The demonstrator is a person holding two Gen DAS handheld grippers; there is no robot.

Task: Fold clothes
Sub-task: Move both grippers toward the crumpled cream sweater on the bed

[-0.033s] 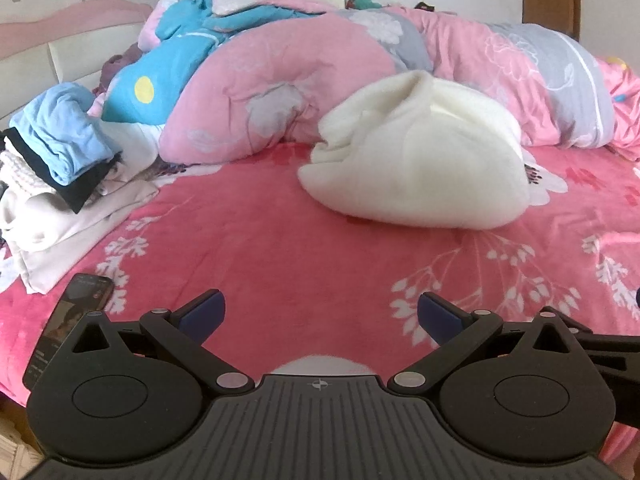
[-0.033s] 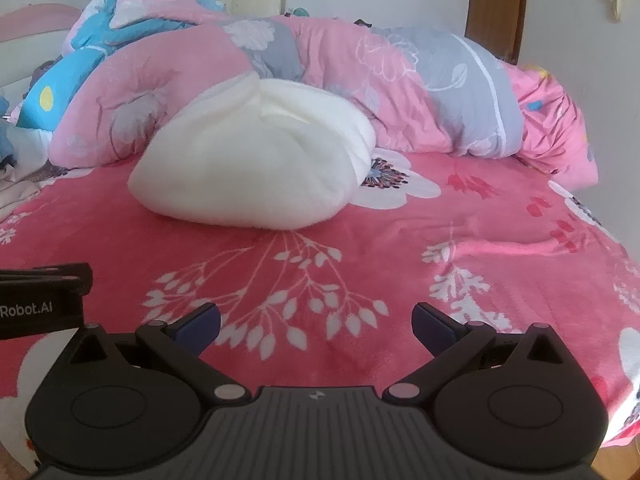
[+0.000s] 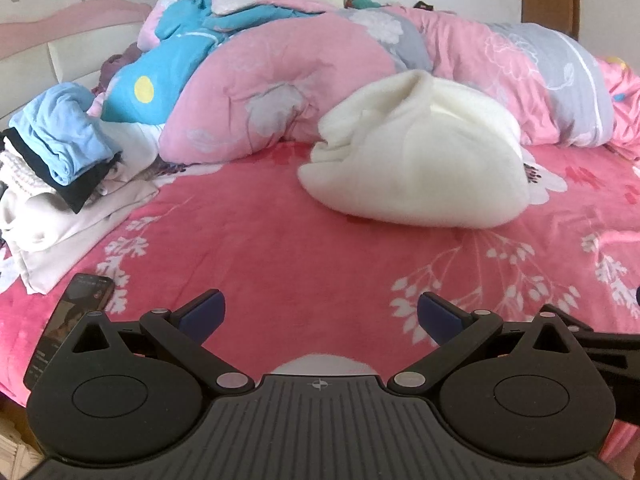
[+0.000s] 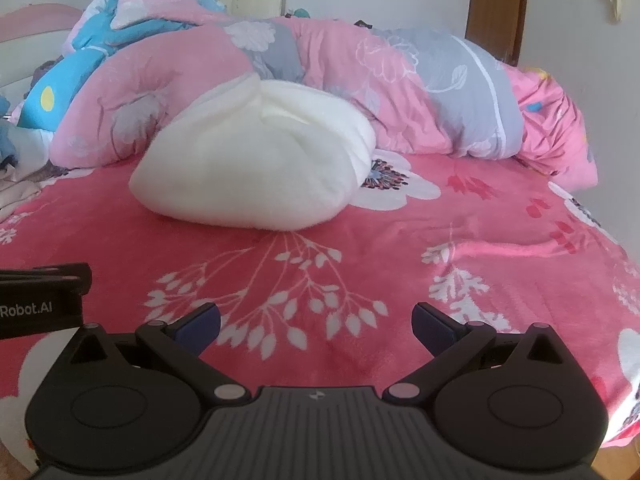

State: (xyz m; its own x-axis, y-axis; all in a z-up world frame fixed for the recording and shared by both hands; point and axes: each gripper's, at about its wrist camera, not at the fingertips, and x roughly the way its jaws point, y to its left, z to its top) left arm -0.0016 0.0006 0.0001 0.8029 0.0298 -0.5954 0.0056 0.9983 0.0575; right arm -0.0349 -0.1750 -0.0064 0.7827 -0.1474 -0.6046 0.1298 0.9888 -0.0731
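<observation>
A cream-white fleecy garment (image 3: 420, 168) lies bunched in a rounded heap in the middle of the red flowered bed sheet (image 3: 280, 248). In the right wrist view the same heap (image 4: 260, 168) sits ahead and a little left. My left gripper (image 3: 320, 312) is open over the sheet near the bed's front edge, well short of the heap, with nothing between its blue pads (image 3: 204, 312). My right gripper (image 4: 316, 320) is likewise open and empty, beside the left one, whose body (image 4: 40, 304) shows at the left edge.
A stack of clothes (image 3: 60, 168), light blue on black on cream, lies at the left of the bed. A phone (image 3: 68, 320) rests at the front left corner. A rolled pink, grey and blue quilt (image 3: 280, 92) fills the back. Bare sheet (image 4: 500, 240) stretches to the right.
</observation>
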